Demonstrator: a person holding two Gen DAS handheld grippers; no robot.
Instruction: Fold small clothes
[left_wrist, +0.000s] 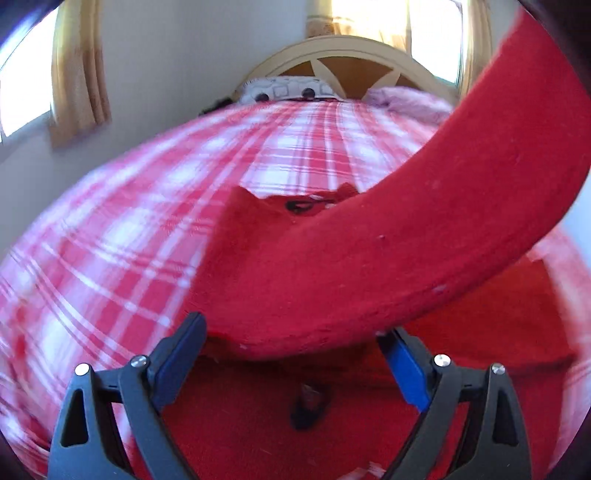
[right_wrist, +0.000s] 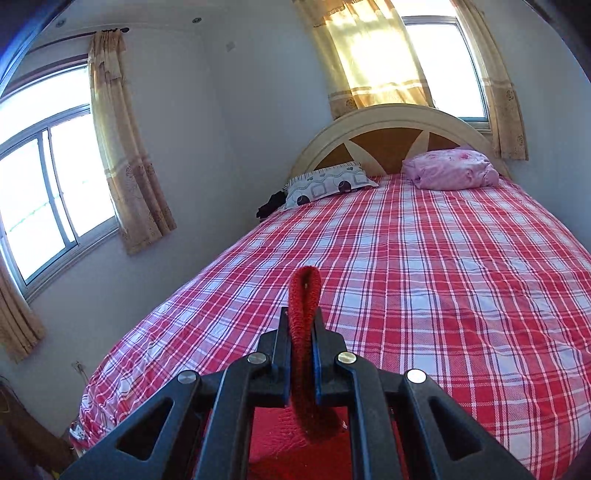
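Left wrist view: the left claw (left_wrist: 291, 339) hangs with its jaws spread wide, gripping nothing, low over a red garment (left_wrist: 280, 258) lying on the bed (left_wrist: 110, 229) with its red and white plaid sheet. One broad band of the same red cloth lifts up and away toward the upper right. Right wrist view: the right claw (right_wrist: 300, 325) is clamped narrow on a folded edge of the red garment (right_wrist: 303, 295), which loops out past the fingertips, raised above the bed (right_wrist: 424, 277). A patterned pillow (right_wrist: 328, 182) and a pink bundle (right_wrist: 450, 168) rest by the headboard (right_wrist: 391, 118).
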